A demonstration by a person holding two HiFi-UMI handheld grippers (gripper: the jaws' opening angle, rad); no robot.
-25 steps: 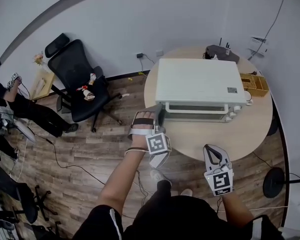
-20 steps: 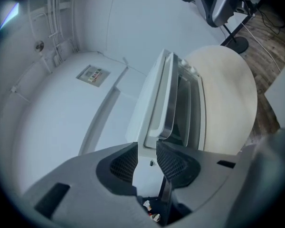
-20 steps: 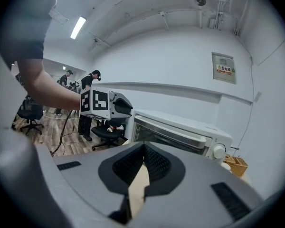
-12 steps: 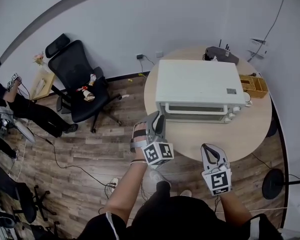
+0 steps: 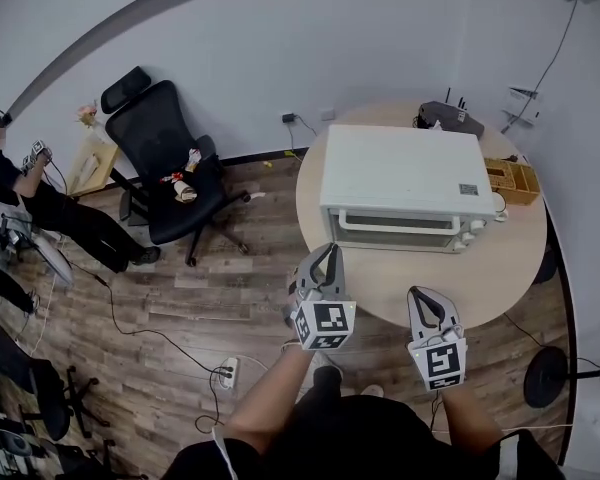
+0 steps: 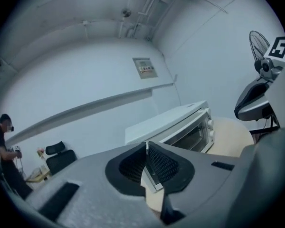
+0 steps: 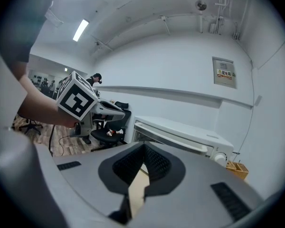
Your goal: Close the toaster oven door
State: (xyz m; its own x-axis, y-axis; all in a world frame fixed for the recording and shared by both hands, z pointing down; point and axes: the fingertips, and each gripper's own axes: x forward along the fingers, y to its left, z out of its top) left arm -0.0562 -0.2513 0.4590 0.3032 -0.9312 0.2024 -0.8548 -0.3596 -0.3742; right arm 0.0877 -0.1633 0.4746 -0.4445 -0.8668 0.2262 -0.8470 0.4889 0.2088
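A white toaster oven sits on the round table with its door shut. A black office chair stands off to the left. Both claws point at the oven from the table's near edge. The left gripper is closing on nothing, its tips just meeting. The right gripper is pressed together.

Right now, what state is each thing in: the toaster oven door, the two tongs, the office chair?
toaster oven door: shut, upright against the front.
left tongs: closing, tips almost together, nothing between them.
right tongs: shut, empty.
office chair: nobody seated in it.
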